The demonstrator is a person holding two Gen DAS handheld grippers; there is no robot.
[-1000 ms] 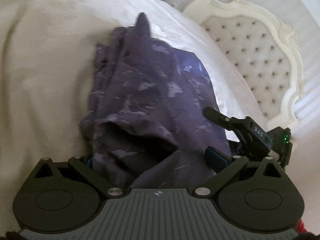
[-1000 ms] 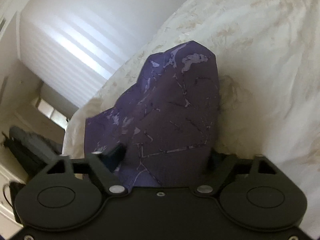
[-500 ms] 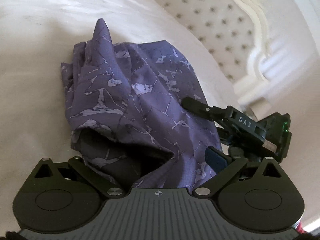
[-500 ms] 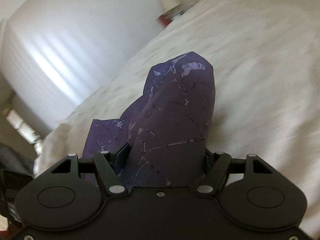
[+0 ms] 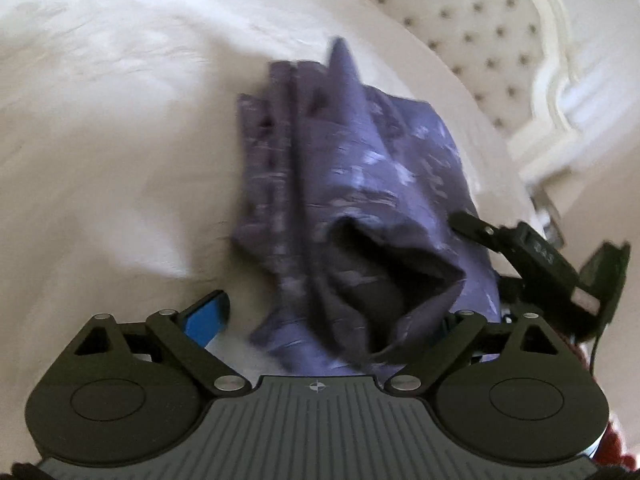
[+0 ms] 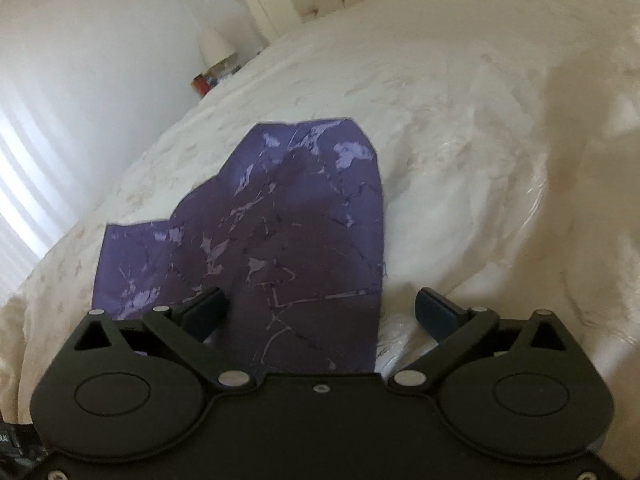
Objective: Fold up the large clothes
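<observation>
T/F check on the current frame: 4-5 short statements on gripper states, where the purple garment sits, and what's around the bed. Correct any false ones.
1. The right gripper is open. True: its fingers stand spread, with the purple garment lying between them, unclamped.
2. The left gripper is clamped shut on the garment. False: its fingers are spread wide and the blue pad on one finger is bare.
3. The garment lies on a dark wooden table. False: it rests on a cream bedspread.
4. A tufted headboard stands beyond the bed. True.
5. The garment is plain white. False: it is purple with a pale marbled print.
</observation>
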